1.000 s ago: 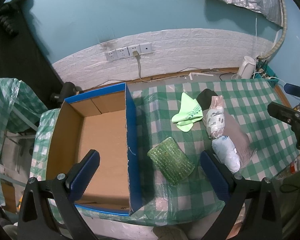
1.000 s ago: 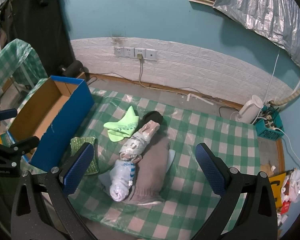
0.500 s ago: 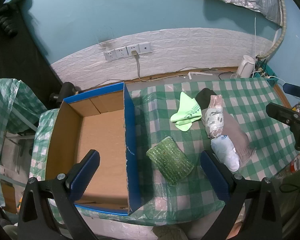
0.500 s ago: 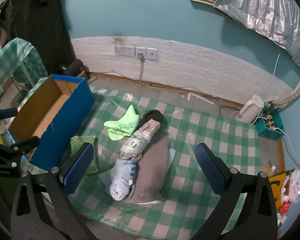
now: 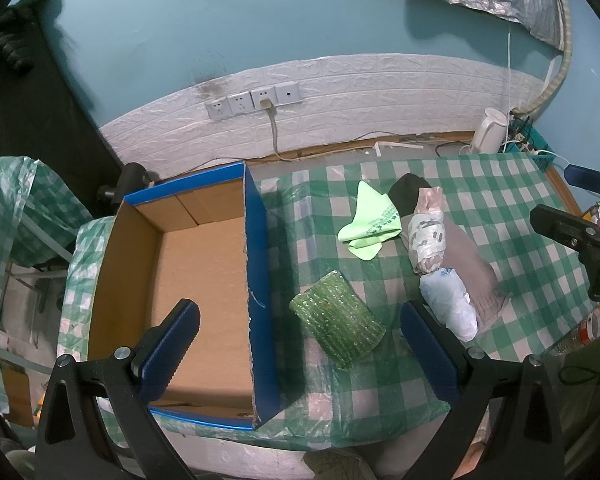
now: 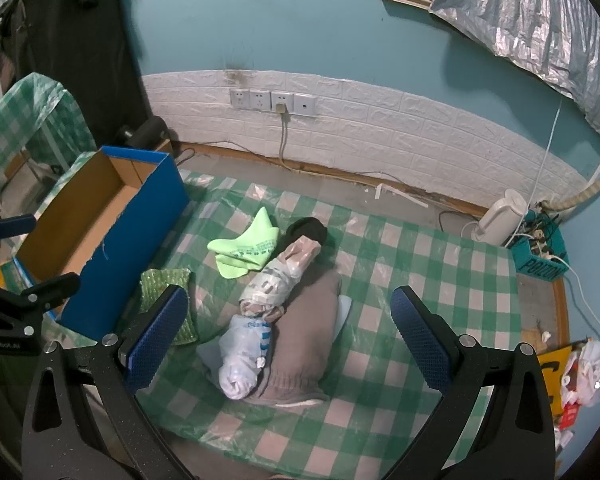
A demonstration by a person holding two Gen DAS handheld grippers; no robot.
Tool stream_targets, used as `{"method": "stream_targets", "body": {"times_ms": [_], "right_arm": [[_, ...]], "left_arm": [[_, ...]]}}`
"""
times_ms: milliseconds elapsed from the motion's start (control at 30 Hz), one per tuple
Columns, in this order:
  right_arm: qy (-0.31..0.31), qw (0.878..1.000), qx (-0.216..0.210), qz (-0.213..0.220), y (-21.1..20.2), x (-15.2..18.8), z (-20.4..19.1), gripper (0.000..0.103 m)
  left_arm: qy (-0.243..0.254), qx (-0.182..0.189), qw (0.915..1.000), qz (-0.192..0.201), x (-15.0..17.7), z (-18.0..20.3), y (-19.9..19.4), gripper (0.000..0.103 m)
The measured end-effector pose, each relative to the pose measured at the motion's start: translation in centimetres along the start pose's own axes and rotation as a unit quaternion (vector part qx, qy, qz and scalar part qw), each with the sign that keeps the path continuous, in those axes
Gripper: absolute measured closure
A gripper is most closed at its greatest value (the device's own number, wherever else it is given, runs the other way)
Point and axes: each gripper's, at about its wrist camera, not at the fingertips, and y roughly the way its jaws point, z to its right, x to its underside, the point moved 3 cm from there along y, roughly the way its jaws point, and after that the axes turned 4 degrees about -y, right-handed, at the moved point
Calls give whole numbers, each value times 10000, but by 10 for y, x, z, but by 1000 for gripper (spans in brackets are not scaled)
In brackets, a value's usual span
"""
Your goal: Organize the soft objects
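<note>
An empty blue cardboard box (image 5: 256, 264) (image 6: 140, 236) stands at the table's left end. On the checked cloth lie a green sparkly pad (image 5: 337, 324) (image 6: 162, 284), a lime sock (image 5: 370, 226) (image 6: 244, 250), a black sock (image 5: 406, 196) (image 6: 308, 230), a wrapped patterned bundle (image 5: 426, 240) (image 6: 280, 280), a white bagged bundle (image 5: 448, 304) (image 6: 246, 354) and a grey sock (image 5: 472, 264) (image 6: 304, 344). My left gripper (image 5: 300, 348) is open above the box wall and pad. My right gripper (image 6: 288, 332) is open above the bundles. Both are empty.
A white kettle (image 6: 500, 216) and a teal basket of cables (image 6: 540, 252) stand at the far right beyond the table. Wall sockets (image 5: 256, 100) with a cord are behind. A chair draped in checked plastic (image 5: 8, 216) is at the left.
Both grippers have barely drifted; the objects lie where they were.
</note>
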Motion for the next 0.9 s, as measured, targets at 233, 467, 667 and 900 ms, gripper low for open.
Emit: {"method": "stream_targets", "body": {"times_ms": [233, 467, 667, 900], "right_arm": [[-5, 10000, 3, -11, 0, -1, 1, 3], [3, 10000, 0, -17, 1, 0, 1, 3], [8, 10000, 3, -16, 1, 4, 1, 3], [3, 10000, 3, -29, 1, 4, 1, 3]], "left_arm": [[12, 6, 10000, -10, 3, 4, 0, 2], [52, 27, 10000, -33, 6, 7, 3, 2], [113, 52, 9999, -108, 6, 9, 5, 2], [126, 52, 9998, -158, 3, 8, 7, 2]]}}
